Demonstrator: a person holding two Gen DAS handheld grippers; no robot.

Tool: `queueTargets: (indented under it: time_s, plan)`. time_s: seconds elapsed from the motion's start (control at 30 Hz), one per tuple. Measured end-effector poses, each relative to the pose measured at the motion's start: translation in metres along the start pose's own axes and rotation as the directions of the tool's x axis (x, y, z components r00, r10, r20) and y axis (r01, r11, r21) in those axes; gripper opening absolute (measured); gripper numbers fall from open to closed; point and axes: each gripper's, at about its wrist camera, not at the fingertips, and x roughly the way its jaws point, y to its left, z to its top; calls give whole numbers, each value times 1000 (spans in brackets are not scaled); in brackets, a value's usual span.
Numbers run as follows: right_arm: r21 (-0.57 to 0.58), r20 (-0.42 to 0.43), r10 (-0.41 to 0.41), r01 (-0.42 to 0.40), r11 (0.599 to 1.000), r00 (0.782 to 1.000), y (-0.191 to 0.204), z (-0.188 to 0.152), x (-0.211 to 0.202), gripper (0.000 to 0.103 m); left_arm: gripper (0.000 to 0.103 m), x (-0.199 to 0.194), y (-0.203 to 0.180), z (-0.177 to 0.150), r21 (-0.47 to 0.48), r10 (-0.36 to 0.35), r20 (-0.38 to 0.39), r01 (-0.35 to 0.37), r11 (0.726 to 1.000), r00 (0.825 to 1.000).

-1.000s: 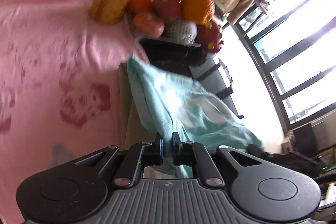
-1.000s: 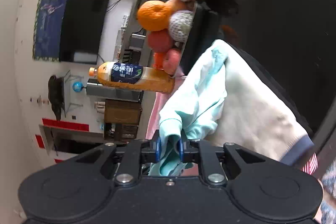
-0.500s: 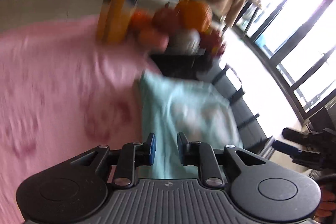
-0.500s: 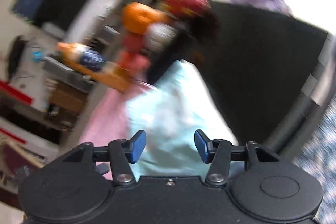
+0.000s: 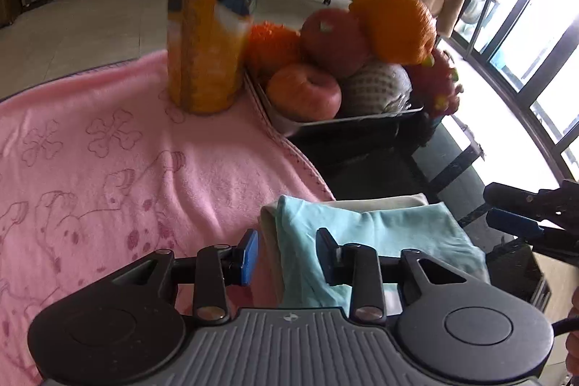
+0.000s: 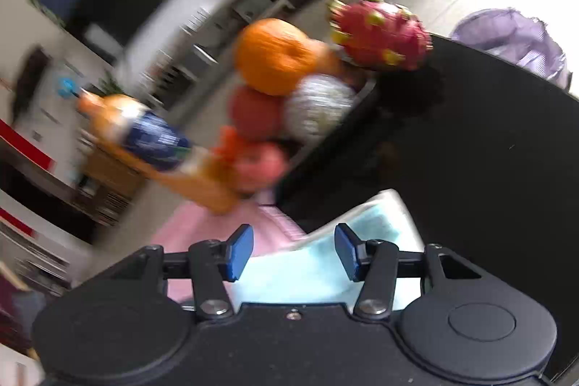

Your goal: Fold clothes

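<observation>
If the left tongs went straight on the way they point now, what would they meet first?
Probably the folded light blue garment: it lies right between and ahead of the open left tongs, at the pink blanket's edge. Beyond it sits the fruit tray, though depth is unclear.

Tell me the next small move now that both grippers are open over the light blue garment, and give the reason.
Probably draw both grippers back clear of the cloth. The left gripper and right gripper stand open with nothing between the fingers, and the light blue garment lies flat as a folded stack beside the pink towel, so this fold looks finished.
</observation>
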Motion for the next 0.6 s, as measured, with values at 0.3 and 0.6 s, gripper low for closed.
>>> queueTargets:
  time_s: [0.3, 0.6]
  plan:
    - [-63, -53, -165, 162, 985, 985, -37, 6, 47, 39, 13, 27, -27, 6, 175, 59, 66, -69, 982, 996]
    - [-315, 106, -194, 218, 924, 975, 1, -16, 56, 4, 3, 12, -45, -17, 270, 207, 249, -273, 923, 946]
